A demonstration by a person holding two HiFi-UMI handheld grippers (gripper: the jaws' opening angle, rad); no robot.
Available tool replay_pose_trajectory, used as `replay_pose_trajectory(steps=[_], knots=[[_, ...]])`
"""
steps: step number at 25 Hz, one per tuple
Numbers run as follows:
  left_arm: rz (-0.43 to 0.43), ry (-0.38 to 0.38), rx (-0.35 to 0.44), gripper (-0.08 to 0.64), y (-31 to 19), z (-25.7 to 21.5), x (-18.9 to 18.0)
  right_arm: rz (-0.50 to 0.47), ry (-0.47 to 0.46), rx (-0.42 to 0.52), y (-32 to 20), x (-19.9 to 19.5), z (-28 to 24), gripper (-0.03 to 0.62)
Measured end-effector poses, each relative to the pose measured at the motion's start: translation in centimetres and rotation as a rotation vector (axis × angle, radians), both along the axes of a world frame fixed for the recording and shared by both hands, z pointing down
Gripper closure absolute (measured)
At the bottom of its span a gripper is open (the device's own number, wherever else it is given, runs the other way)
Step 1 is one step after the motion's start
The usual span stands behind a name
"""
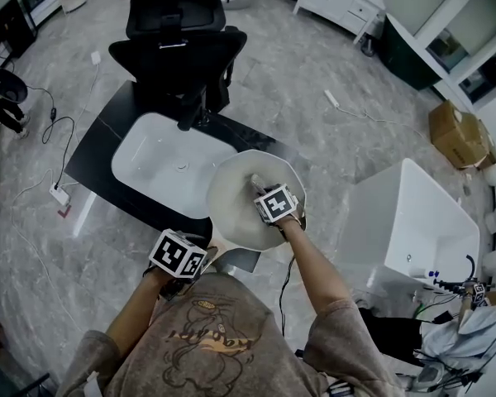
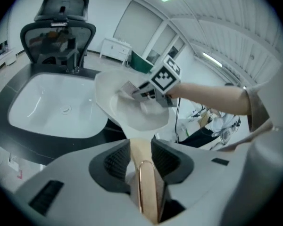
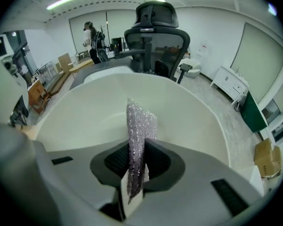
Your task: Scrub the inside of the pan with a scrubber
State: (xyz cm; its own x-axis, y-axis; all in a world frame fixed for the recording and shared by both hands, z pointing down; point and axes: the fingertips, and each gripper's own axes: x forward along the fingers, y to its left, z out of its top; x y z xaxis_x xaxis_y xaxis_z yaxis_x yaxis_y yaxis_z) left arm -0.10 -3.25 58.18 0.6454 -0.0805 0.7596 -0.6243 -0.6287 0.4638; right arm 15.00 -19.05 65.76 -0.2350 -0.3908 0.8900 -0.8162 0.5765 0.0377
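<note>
**Head view: the pan (image 1: 236, 201) is up and the scrubber (image 3: 140, 126) is inside it**

Both tools have what they need. The left gripper (image 2: 141, 161) is squeezed onto the pan's handle (image 2: 146, 185), with its jaws partly closed and pressing on both sides. It holds the pan up over the edge of the dark counter (image 1: 107, 131), just beside the white sink (image 1: 149, 172). The right gripper (image 3: 137, 161) is pinched tight on the scrubber and reaches down into the pan.

So the getting-ready part is done. I think the rubbing is at its start or in the middle. The inside of the pan looks plain and clean, with no soap and no dirt that I can see, so I can't tell how much has been scrubbed. I also can't tell if the scrubber is touching the pan or is just above it.

The pan is round, deep and smooth, in a creamy white colour. Its handle is pale like wood, with a thin shiny metal loop along it. The scrubber is a flat, silvery pad (it sparkles like glitter) and it stands on its edge. It looks rough and scratchy. The sink is smooth and glossy.
</note>
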Motion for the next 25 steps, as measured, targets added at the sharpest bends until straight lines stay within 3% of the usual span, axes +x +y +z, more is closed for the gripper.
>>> replay_pose_trajectory(steps=[2,4,7,12,18,21,25], knots=[[-0.128,0.053,0.100,0.521,-2.8,-2.5,-1.1,0.034,-0.065,0.043,0.1,-0.2,-1.9,0.517],[-0.245,0.079,0.222,0.543,-5.5,-4.7,-2.2,0.081,-0.159,0.081,0.3,-0.7,-4.3,0.517],[-0.323,0.123,0.322,0.543,-7.7,-7.1,-2.6,0.155,-0.330,0.172,1.3,-1.9,-9.0,0.517],[-0.340,0.163,0.452,0.543,-8.9,-10.3,-2.1,0.228,-0.475,0.414,4.6,-3.6,-17.2,0.517],[-0.317,0.250,0.639,0.543,-9.4,-13.9,-1.4,0.335,-0.481,0.693,8.6,-3.9,-22.5,0.517],[-0.319,0.269,0.726,0.543,-9.6,-15.1,-1.1,0.351,-0.473,0.779,9.3,-3.9,-23.3,0.517],[-0.347,0.292,0.789,0.543,-9.8,-16.0,-1.3,0.357,-0.494,0.812,9.4,-3.7,-23.4,0.517]])
